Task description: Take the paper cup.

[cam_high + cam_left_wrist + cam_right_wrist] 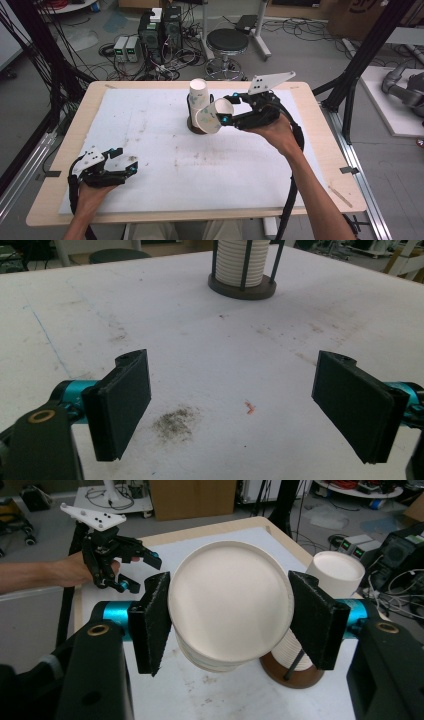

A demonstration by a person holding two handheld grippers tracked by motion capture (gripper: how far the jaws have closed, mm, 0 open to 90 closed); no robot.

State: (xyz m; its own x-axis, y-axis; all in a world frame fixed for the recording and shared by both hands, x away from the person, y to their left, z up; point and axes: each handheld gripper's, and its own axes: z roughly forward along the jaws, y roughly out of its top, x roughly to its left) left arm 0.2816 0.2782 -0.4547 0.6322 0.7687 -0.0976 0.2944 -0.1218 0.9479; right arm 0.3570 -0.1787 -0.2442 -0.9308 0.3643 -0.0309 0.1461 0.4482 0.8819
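- Your right hand-held gripper [226,109] is clamped on a white paper cup [214,116], one black pad pressed against each side of it; in the right gripper view the cup [230,605] sits squarely between the two pads with its flat base facing the camera.
- The held cup lies tipped on its side in the high view, mouth toward the left, just in front of the cup stack [198,95] and partly covering its lower part.
- That stack stands upright in a dark round holder [192,126] with thin upright rods, near the middle of the far half of the table [60,200]. From the left gripper view you see the ribbed rims of the stacked cups [242,262] inside the rods.
- Whether the held cup touches the stack is hard to judge from these angles; the two look very close, possibly brushing.
- Your left hand-held gripper [125,162] rests low at the near left of the table, well apart from the cups. Its jaws stand apart with nothing between them; below them is the white mat [200,340] with a dark smudge [175,422] and a small orange fleck [249,408].
- The white mat covers most of the table top, leaving a wooden border around it.
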